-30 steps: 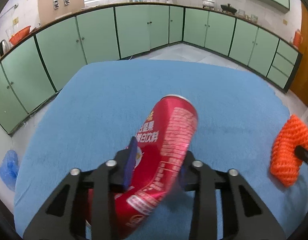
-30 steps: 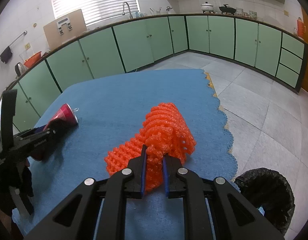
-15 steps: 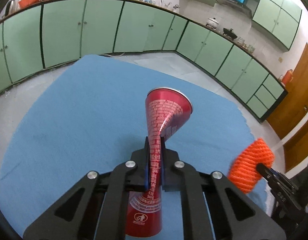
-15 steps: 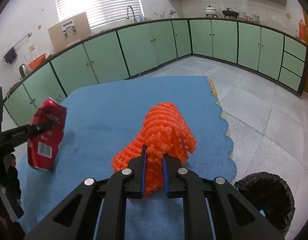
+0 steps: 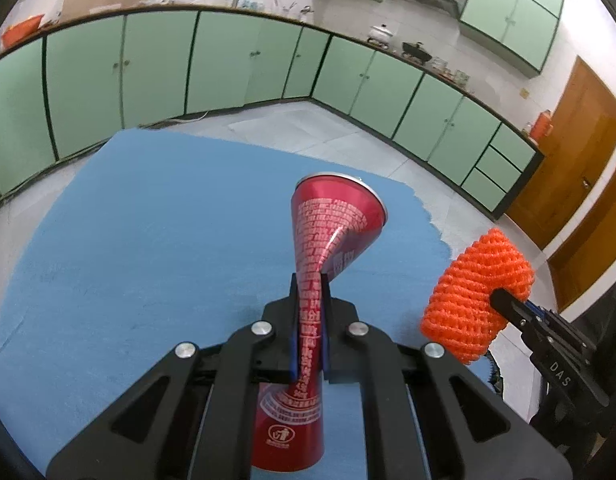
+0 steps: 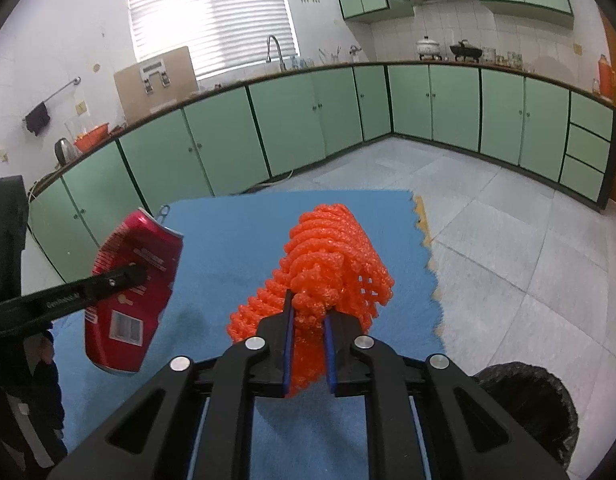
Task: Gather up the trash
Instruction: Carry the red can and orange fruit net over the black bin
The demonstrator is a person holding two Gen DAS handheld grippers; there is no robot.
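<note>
Left hand-held gripper (image 5: pixel 309 300) is clamped hard on the red can (image 5: pixel 328 236), its jaws nearly together so that the can's waist is crushed flat between the pads while both ends flare out. Seen from the right wrist, that can hangs clear above the table (image 6: pixel 235 236), tilted, with its pull tab up. Right hand-held gripper (image 6: pixel 308 312) pinches the orange foam net (image 6: pixel 332 252) with a narrow gap between its jaws, the net bunched between the pads and also off the surface. I judge the picking-up done for both pieces; what is left is the carry to the black-lined bin (image 6: pixel 528 408), which sits on the floor low to the right, just past the table's edge, and then the release. No other litter shows on the blue cloth. Beyond lie a grey tiled floor, green cabinets (image 6: pixel 291 120) around the walls, a sink tap under a blinded window and a brown door at far right
</note>
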